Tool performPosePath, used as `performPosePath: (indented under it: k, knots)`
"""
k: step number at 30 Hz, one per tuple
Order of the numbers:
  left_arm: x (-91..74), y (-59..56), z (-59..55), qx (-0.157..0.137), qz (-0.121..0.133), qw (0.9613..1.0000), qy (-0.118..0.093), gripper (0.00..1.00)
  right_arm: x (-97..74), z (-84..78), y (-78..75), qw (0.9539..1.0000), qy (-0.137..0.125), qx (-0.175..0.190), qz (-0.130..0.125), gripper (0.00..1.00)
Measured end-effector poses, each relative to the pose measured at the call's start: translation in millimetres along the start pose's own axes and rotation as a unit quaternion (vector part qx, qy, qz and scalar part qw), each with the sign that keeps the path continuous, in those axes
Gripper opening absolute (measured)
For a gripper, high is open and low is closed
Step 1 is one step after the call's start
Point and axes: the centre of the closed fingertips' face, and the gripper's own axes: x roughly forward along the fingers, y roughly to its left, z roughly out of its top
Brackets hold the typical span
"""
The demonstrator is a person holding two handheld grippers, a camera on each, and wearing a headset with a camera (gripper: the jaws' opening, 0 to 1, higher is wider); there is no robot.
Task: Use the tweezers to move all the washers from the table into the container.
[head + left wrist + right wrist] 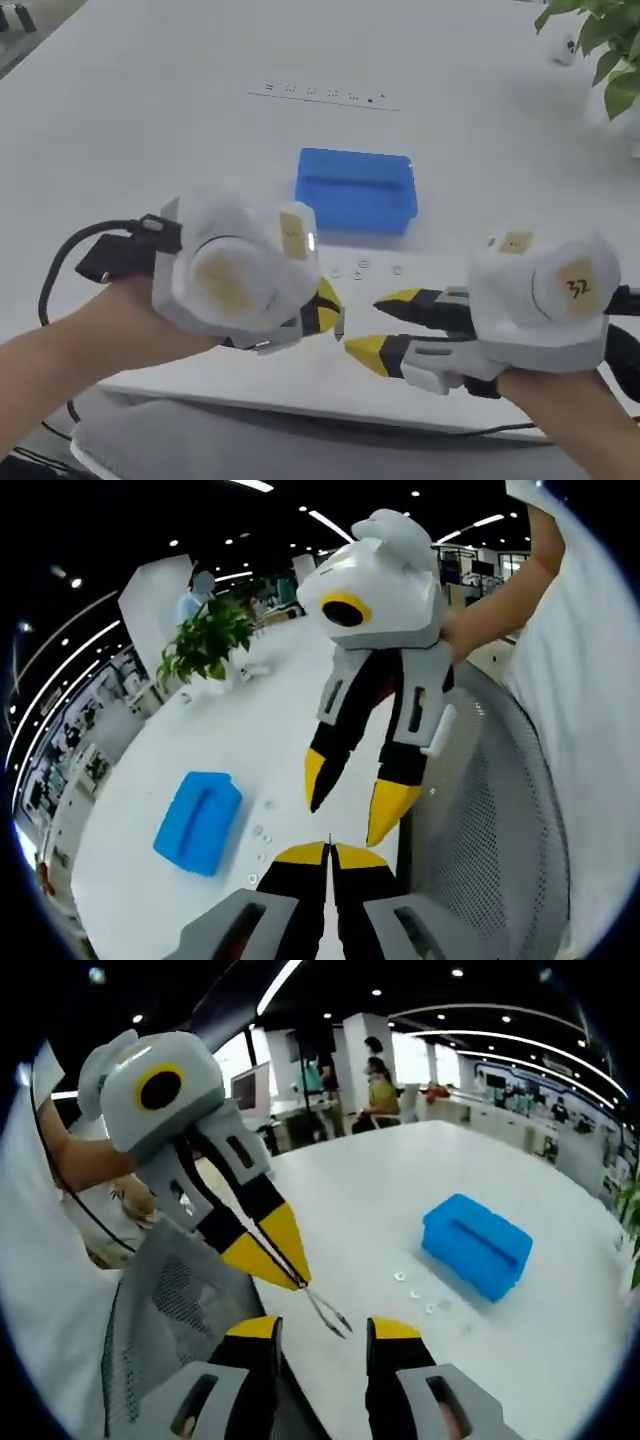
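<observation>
The left gripper [329,856] has its jaws pinched together on the tweezers [328,1315], whose thin tips stick out past the jaw ends. The right gripper [363,322] faces it, jaws spread wide and empty. The washers [363,264] lie on the table [150,120] just off the near wall of the blue container [355,215]. The likely trouble is that a nudge from the right gripper could twist the tweezers in that grip. The flat washers may also skid off the tips towards the table's near edge.
</observation>
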Motion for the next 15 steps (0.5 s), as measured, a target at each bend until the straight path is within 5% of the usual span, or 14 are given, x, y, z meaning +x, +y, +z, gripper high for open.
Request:
performPosePath:
  k: [9, 15]
  knots:
    - [-14.4, -17.5, 23.4, 0.058, -0.034, 0.9977, 0.014, 0.00, 1.2, 1.8, 27.4, 0.9922, 0.042, -0.099, 0.063, 0.17]
    - [-20.0, -25.3, 27.3, 0.068, -0.043, 0.9965, 0.022, 0.00, -1.0, -1.6, 32.1, 0.9916, 0.037, -0.108, 0.060, 0.08]
